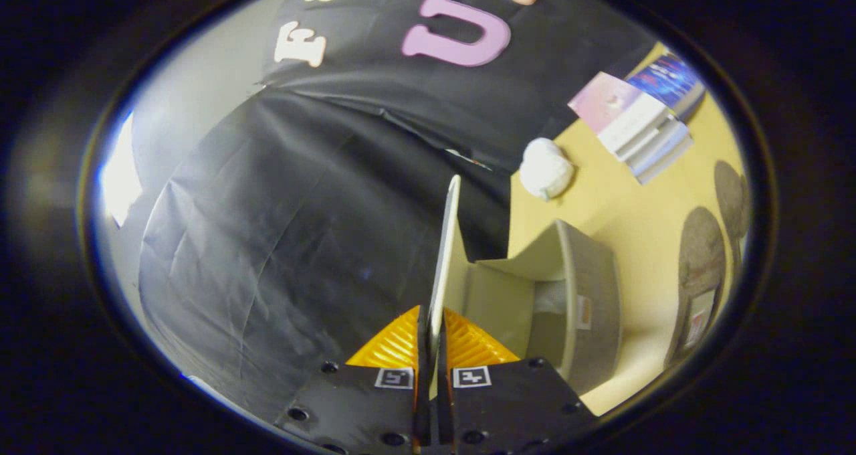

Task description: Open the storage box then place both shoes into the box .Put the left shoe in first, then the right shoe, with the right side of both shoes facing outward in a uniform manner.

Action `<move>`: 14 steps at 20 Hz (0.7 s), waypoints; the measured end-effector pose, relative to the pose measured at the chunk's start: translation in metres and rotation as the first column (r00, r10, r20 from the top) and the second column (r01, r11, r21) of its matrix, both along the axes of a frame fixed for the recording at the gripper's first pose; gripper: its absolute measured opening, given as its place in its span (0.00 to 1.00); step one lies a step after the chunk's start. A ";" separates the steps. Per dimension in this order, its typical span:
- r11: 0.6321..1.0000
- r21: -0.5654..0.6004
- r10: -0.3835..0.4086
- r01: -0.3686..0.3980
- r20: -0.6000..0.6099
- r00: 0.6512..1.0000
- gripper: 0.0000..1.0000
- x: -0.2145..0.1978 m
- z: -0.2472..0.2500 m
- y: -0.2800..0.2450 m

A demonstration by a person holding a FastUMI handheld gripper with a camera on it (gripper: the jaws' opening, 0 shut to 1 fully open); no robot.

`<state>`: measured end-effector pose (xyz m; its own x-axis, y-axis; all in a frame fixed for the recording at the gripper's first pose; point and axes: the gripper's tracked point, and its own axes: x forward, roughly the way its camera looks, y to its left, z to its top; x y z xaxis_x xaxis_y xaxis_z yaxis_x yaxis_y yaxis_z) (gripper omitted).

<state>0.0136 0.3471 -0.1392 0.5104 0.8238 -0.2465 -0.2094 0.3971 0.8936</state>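
Observation:
My gripper [433,334] is shut on the thin lid [447,254] of the storage box, which rises edge-on from between the fingers. The lid is swung up and away from the grey storage box [588,294], whose pale inside lies open just to the right of the fingers. Two shoes lie on the yellow table [642,221] beyond the box: one brownish shoe [699,267] with a label inside, and a second shoe [730,194] farther off behind it. The view is tilted, so the table stands at the right.
A white crumpled object [546,168] lies on the table past the box. A stack of books [642,124] rests farther back near the black cloth wall [301,227]. A bright light [120,174] shows at the far left.

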 end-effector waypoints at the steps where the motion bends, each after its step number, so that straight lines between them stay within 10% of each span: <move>1: 1.000 -0.009 0.017 -0.017 0.032 0.999 0.08 -0.003 0.012 0.012; 14: 0.991 -0.035 0.131 -0.129 0.070 0.989 0.08 -0.018 0.046 0.137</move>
